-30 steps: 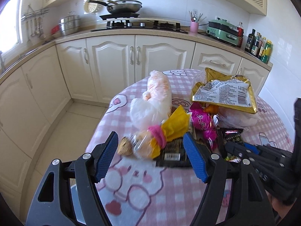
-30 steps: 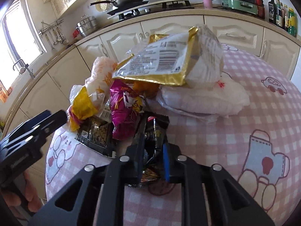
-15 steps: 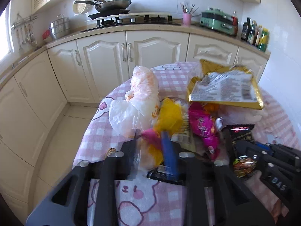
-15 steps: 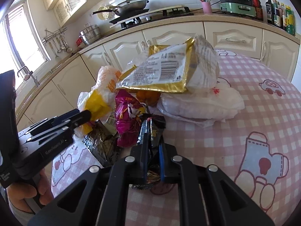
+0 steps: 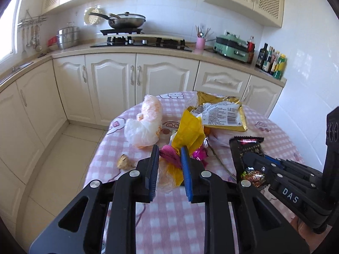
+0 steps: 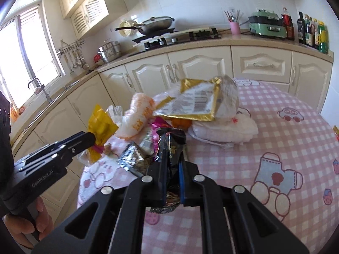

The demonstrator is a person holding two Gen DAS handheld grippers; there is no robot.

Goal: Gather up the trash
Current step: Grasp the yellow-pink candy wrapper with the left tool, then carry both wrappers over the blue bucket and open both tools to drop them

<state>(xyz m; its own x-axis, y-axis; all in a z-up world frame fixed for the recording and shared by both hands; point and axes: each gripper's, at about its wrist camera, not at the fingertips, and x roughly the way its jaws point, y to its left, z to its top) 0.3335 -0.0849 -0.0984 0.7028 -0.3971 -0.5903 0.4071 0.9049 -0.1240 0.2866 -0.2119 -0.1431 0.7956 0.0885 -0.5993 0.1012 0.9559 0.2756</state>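
Trash sits heaped on the bench (image 5: 169,222): left tongs (image 5: 169,158) pinch the yellow wrapper (image 5: 188,133), right tongs (image 6: 171,169) pinch the black packet (image 6: 172,146). Lift both straight up, clear of the gold bag (image 6: 195,105).

Bright window daylight, fisheye-warped edges

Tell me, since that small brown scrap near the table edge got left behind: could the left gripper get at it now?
Probably not yet: the left gripper is shut on the yellow wrapper. The brown scrap itself lies in the open, nothing covering it.
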